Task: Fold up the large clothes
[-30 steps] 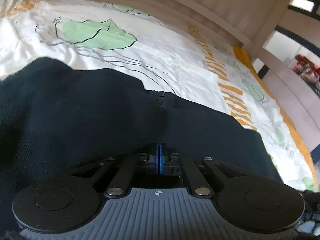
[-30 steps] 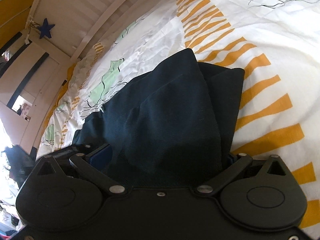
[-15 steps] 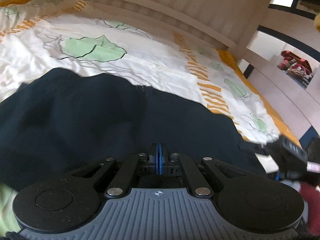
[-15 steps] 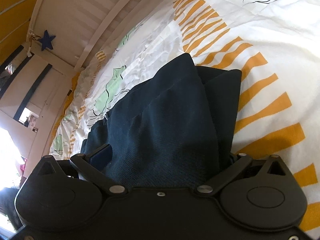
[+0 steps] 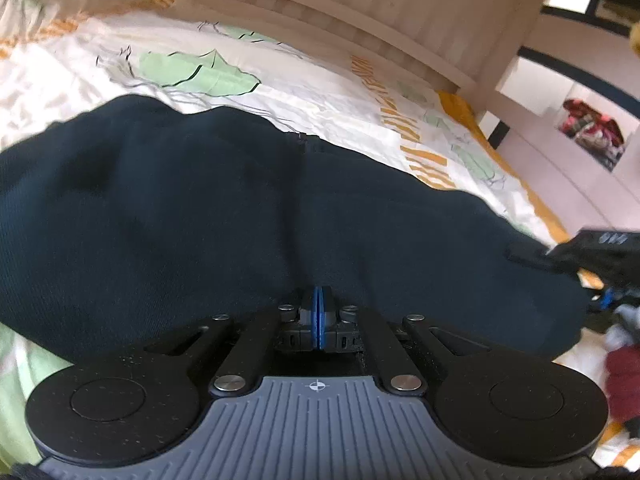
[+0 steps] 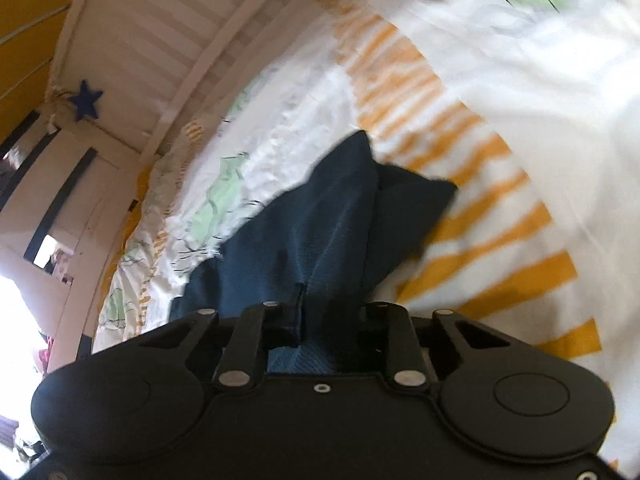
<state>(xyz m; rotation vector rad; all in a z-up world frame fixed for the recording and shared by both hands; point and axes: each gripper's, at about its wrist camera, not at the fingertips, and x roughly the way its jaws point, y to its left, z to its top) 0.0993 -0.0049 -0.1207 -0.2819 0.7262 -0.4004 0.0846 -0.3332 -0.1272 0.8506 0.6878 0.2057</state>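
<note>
A dark navy knitted garment [image 5: 224,220] lies in a long band across the bed's white quilt printed with green leaves and orange stripes [image 5: 304,92], stretched between the two hands. The left tongs [image 5: 319,312] are closed flat, blue pads together, at the garment's near edge; whether cloth is actually pinched between them cannot be told, since the fabric hides the tips. The right tongs [image 6: 320,332] have just been closing, and the dark cloth now runs bunched between their arms, so they appear to grip that end.

From the left wrist view the garment's long axis runs across the picture, with the right tongs' black body [image 5: 596,248] at its far right end. From the right wrist view the cloth trails forward, away from the tongs, to a loose corner [image 6: 432,192] lying on the orange stripes. That free corner is nearer the right hand, so judging by this, the fold likely turns on carrying the gripped ends over it.
</note>
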